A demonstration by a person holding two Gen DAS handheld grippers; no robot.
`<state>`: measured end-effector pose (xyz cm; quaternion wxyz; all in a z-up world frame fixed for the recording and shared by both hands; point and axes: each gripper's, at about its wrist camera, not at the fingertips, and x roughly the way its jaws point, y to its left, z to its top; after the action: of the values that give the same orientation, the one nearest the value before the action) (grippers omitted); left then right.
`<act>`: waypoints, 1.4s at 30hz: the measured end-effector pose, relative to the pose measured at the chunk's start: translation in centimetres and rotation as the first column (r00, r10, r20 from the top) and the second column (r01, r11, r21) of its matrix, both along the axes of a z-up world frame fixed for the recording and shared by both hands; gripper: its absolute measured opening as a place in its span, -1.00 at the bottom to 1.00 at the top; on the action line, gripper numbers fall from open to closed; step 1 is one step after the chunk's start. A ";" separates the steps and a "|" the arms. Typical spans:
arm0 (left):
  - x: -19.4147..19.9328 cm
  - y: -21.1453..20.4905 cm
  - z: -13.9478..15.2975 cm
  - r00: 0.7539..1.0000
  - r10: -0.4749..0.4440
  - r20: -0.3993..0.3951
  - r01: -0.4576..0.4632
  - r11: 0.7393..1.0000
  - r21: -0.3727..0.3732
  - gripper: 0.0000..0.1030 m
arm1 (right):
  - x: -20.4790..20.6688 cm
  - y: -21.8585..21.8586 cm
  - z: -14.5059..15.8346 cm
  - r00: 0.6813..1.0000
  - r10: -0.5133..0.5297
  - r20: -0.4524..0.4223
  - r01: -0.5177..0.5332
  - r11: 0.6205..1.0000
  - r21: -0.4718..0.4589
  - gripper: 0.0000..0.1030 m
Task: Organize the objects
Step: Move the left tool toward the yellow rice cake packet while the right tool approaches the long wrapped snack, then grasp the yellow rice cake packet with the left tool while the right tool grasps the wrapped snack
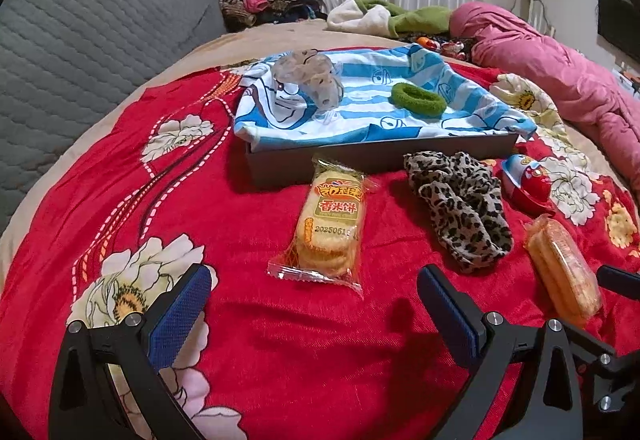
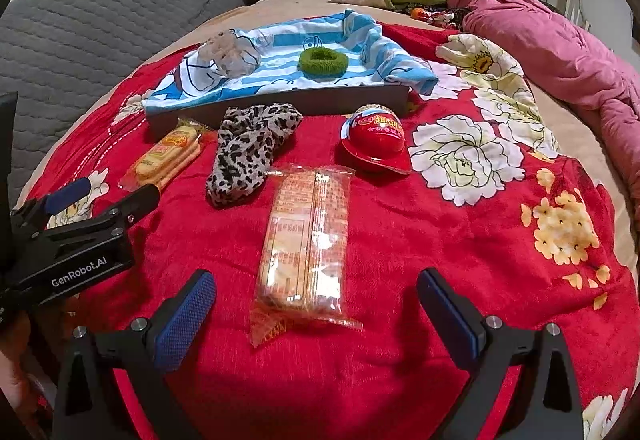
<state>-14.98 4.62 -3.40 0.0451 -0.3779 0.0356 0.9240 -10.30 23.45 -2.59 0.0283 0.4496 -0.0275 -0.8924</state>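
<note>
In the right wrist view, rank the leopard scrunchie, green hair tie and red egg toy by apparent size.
1. leopard scrunchie, largest.
2. red egg toy.
3. green hair tie, smallest, though it lies farther from the camera, so its true size is unsure.

Ahead of your left gripper (image 1: 314,314) lies rice cracker pack (image 1: 330,226), leopard cloth (image 1: 460,206) to its right. Second cracker pack (image 2: 306,236) lies between your right gripper (image 2: 316,314) fingers. Red egg toy (image 2: 378,140) beyond it; bare blanket (image 2: 460,240) to right gives you passage. Grey tray (image 2: 320,102) wall blocks far side.
</note>
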 end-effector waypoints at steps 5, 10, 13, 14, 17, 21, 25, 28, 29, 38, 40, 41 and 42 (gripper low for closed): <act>-1.0 -0.2 -0.4 1.000 -0.006 0.012 0.006 1.000 0.008 0.99 | -0.9 0.0 -0.3 1.000 -0.002 0.013 0.002 1.000 -0.005 0.93; -1.7 -0.1 -0.6 1.000 -0.014 0.013 0.014 1.000 0.009 0.99 | -1.6 -0.1 -0.5 1.000 -0.002 0.018 0.002 1.000 -0.007 0.87; -2.2 -0.2 -0.7 1.000 -0.014 0.018 0.014 1.000 0.012 0.99 | -2.0 -0.2 -0.7 1.000 -0.003 0.023 0.003 1.000 -0.009 0.86; -2.4 -0.2 -0.8 1.000 -0.015 0.020 0.015 1.000 0.014 0.99 | -2.1 -0.2 -0.7 1.000 -0.005 0.023 0.005 1.000 -0.008 0.85; -2.8 -0.3 -0.9 1.000 -0.018 0.023 0.018 1.000 0.016 0.99 | -2.5 -0.2 -0.8 1.000 -0.007 0.025 0.007 1.000 -0.010 0.82; -3.5 -0.4 -1.3 0.999 -0.017 0.039 0.016 1.000 0.024 0.99 | -3.1 -0.4 -1.0 0.999 -0.010 0.035 0.010 1.000 -0.008 0.71; -4.1 -0.4 -1.5 0.999 -0.021 0.042 0.020 0.999 0.026 0.99 | -3.4 -0.5 -1.1 0.999 -0.009 0.036 0.010 1.000 -0.010 0.62; -4.5 -0.4 -1.4 0.999 -0.027 0.037 0.026 0.999 0.030 0.96 | -3.4 -0.4 -1.2 0.999 -0.012 0.037 0.013 1.000 -0.013 0.57; -4.6 -0.3 -1.5 0.999 -0.029 0.037 0.028 0.999 0.033 0.95 | -3.4 -0.4 -1.3 0.999 -0.012 0.040 0.013 1.000 -0.014 0.55; -5.9 -0.2 -2.0 0.995 -0.061 0.083 0.056 0.997 0.062 0.48 | -3.6 -0.5 -1.4 0.999 -0.003 0.041 0.003 1.000 0.007 0.31; -6.0 -0.1 -2.0 0.994 -0.074 0.085 0.068 0.995 0.066 0.33 | -3.7 -0.5 -1.4 0.999 -0.002 0.044 0.001 1.000 0.007 0.27; -6.0 -0.1 -2.0 0.993 -0.079 0.085 0.073 0.995 0.068 0.29 | -3.6 -0.5 -1.4 0.999 -0.001 0.043 0.001 1.000 0.007 0.23; -6.0 0.0 -2.0 0.993 -0.084 0.086 0.078 0.994 0.071 0.21 | -3.6 -0.5 -1.4 0.999 0.000 0.043 0.000 1.000 0.009 0.17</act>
<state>-20.97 4.61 -5.41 0.0971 -0.4149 0.0178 0.9045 -13.93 22.91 -3.96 0.0256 0.4687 -0.0239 -0.8827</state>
